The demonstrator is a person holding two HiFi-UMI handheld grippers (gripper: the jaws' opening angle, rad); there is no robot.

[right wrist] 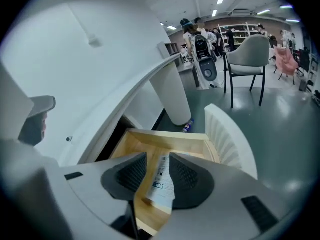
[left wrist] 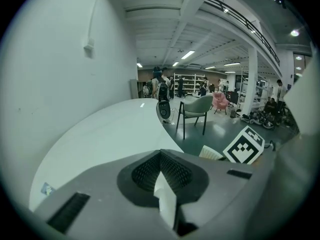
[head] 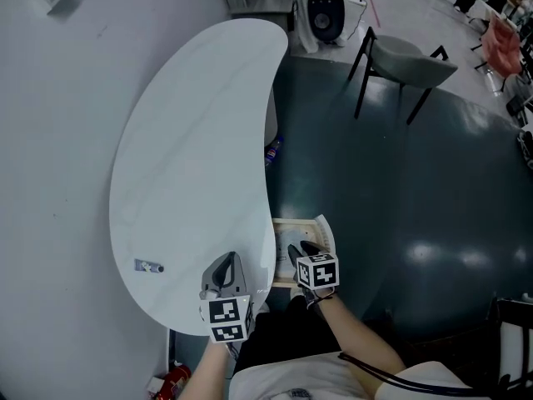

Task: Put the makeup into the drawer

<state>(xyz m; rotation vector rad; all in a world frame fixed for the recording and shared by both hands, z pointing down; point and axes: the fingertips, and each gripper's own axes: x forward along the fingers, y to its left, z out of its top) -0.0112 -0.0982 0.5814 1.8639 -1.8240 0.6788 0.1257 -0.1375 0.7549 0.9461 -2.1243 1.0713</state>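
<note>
The printed packet (right wrist: 161, 184) is showing btwn the jaws of the right gripper (right wrist: 157, 158), over the open drawer (right wrist: 167, 138). Those jaws are standing partly apart w/ bare wood showing btwn one pad and the packet, so the packet is looking like it's lying on the drawer floor rather than being pinched, though that isn't 100% sure. The left gripper (left wrist: 161, 156) is hovering over the near edge of the table (head: 191, 140), its jaws closing tight on a thin white slip (left wrist: 165, 199). That's prob. another sachet-type piece, but what it is exactly isn't readable. One more small item (head: 148, 266) is lying on the tabletop by its outer edge, well apart from the drawer. Handling, as a guess: these pieces are looking flat, very light and bendy, likely slick film or card. So they're prob. going to slide or flop, and crease sooner than break. The best hold is prob. across the thin faces near one end, w/ light pressure. The tabletop is shining glossy white, smooth and bean-shaped, so flat things are going to be hard to get under. The drawer is showing wood inside and a white ribbed front (head: 323, 227). The room is showing a dark shiny floor (head: 400, 207), a grey chair (head: 408, 57), a white wall (head: 58, 98), and ppl & shelves far off.
</note>
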